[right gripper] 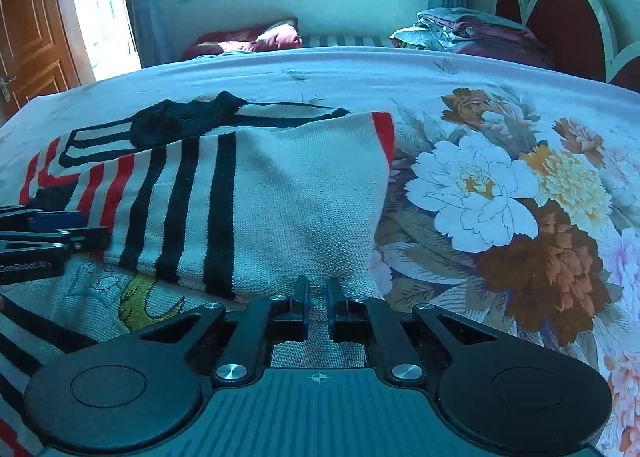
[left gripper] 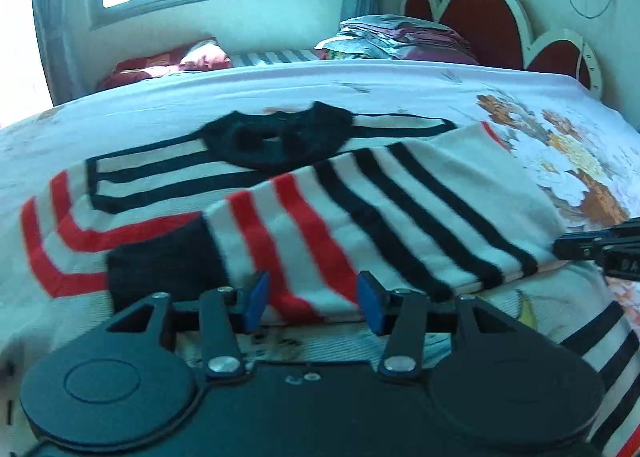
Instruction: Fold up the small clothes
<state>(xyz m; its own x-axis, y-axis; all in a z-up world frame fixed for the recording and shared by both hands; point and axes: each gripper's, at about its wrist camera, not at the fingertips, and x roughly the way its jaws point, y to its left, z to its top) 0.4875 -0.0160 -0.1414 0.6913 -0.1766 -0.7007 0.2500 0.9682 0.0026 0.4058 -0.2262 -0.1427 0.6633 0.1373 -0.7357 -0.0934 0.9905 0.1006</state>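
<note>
A small white sweater [left gripper: 400, 193] with black and red stripes and a black collar [left gripper: 276, 137] lies on the flowered bed sheet [left gripper: 560, 161]. One sleeve with a black cuff [left gripper: 160, 261] is folded across the body. My left gripper [left gripper: 314, 299] is open, its blue pads astride the folded sleeve's near edge. My right gripper [right gripper: 318, 289] is shut on the sweater's white fabric [right gripper: 304, 201] at its near right edge. The left gripper also shows at the left in the right wrist view [right gripper: 52, 233].
The sheet [right gripper: 500, 185] spreads to the right of the sweater. A pile of folded bedding [right gripper: 472, 33] and a red pillow [right gripper: 256, 39] lie at the far side. A red headboard [right gripper: 568, 17] stands at the right, a window behind, a wooden door [right gripper: 28, 37] at the left.
</note>
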